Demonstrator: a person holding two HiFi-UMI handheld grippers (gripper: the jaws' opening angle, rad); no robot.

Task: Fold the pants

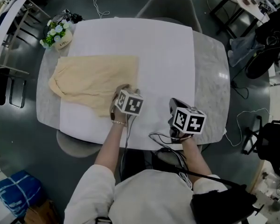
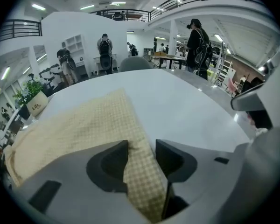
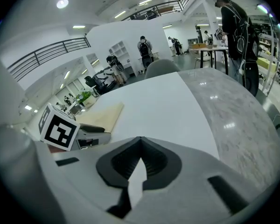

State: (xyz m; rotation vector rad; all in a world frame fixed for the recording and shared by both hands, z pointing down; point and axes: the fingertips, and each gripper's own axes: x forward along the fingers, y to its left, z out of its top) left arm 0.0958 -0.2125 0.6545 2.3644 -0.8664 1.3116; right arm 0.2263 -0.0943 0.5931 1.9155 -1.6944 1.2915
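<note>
The pale yellow checked pants (image 1: 95,80) lie folded flat on the left half of the white mat (image 1: 163,59). My left gripper (image 1: 125,91) is down at their near right corner. In the left gripper view the jaws (image 2: 142,146) stand apart, and a strip of the pants (image 2: 79,129) runs between them without being pinched. My right gripper (image 1: 176,105) hovers over bare mat near the front edge, well right of the pants. Its jaws (image 3: 140,141) meet at the tips and hold nothing. The pants (image 3: 102,115) show far off to its left.
A small potted plant (image 1: 58,34) stands at the table's far left corner. The marble tabletop (image 1: 210,78) is bare to the right of the mat. A grey chair (image 1: 170,3) sits at the far side. Cables (image 1: 161,139) hang over the front edge. People stand in the room behind.
</note>
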